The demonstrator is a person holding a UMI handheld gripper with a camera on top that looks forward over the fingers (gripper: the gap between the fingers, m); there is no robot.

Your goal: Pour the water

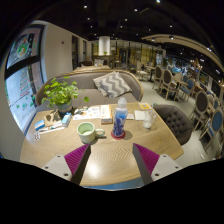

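Gripper (111,160) fingers are spread wide with nothing between them, hovering over the wooden table (110,155), and a little way ahead the water bottle (120,117) stands upright beside what looks like a green cup (87,130).

Smooth wooden table (110,150), clear plastic bottle (120,117), glossy green cup (87,130)

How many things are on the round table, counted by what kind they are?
Clear plastic water bottles with blue labels: 1
Green ceramic cups: 1
Clear drinking glasses: 1
Leafy green potted plants: 1
Total: 4
The open hand-held gripper holds none of them.
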